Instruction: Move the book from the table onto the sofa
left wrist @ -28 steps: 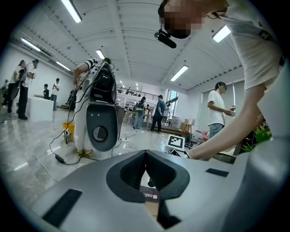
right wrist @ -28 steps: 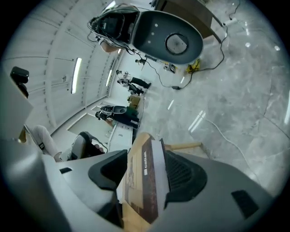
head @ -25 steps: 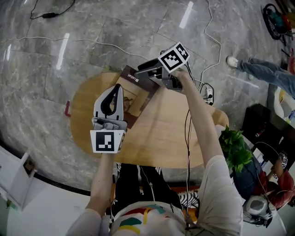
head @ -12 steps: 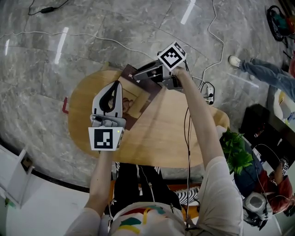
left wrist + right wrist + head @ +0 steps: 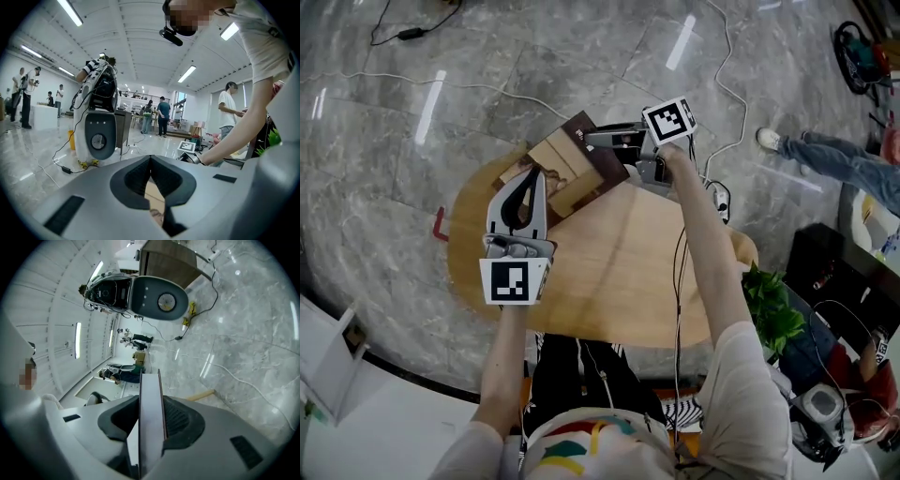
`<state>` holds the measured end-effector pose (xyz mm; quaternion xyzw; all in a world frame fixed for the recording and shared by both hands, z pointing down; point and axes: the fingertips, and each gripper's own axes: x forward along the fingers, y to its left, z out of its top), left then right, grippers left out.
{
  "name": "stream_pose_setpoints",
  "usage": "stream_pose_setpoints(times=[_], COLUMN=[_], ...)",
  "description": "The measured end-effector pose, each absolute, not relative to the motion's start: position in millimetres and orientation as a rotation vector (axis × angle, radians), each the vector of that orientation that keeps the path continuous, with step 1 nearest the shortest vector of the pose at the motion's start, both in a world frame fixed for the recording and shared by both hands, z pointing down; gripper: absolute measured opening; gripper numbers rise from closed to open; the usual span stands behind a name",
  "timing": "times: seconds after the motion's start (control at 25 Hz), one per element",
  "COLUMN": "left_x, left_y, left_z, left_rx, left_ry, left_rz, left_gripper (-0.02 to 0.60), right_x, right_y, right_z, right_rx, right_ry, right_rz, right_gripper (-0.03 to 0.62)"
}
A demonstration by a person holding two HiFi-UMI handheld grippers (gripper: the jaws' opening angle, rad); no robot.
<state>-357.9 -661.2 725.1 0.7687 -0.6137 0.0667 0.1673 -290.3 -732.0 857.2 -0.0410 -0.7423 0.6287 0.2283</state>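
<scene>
The brown book [image 5: 565, 167] hangs tilted over the far left part of the round wooden table [image 5: 619, 272]. My right gripper [image 5: 605, 141] holds the book's far right edge, and its jaws are closing on it. In the right gripper view the book's page edge [image 5: 151, 418] stands clamped between the two pads. My left gripper [image 5: 534, 178] is over the book's near left corner with its tips touching each other. Through the gap behind those tips, the left gripper view shows a strip of the cover [image 5: 154, 197].
A leafy green plant [image 5: 773, 300] stands right of the table. White cables [image 5: 712, 56] and a power strip [image 5: 722, 197] lie on the marble floor beyond it. A person's legs [image 5: 825, 155] are at far right. A white machine [image 5: 96, 136] stands ahead.
The right gripper closed on the book's edge and moved right and up, so the book lifted off the table and turned. The left gripper stayed almost where it was.
</scene>
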Motion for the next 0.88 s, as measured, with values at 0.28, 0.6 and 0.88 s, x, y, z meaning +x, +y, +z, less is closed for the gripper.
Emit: stream_pose_setpoints(times=[0.28, 0.6, 0.88], left_x=[-362, -380, -377], left_y=[-665, -648, -617], left_z=[650, 541, 446], left_rx=[2.221, 2.201, 2.169], left_ry=[-1.809, -1.928, -2.030], left_rz=[0.198, 0.168, 0.038], left_gripper=[0.006, 0.006, 0.006], right_x=[-283, -273, -255], right_y=[-770, -773, -728], right_z=[787, 673, 544], right_rx=[0.236, 0.678, 0.927], right_ry=[-2.186, -2.277, -2.420], right_rz=[1.580, 1.331, 1.002], right_gripper=[0.160, 0.158, 0.158])
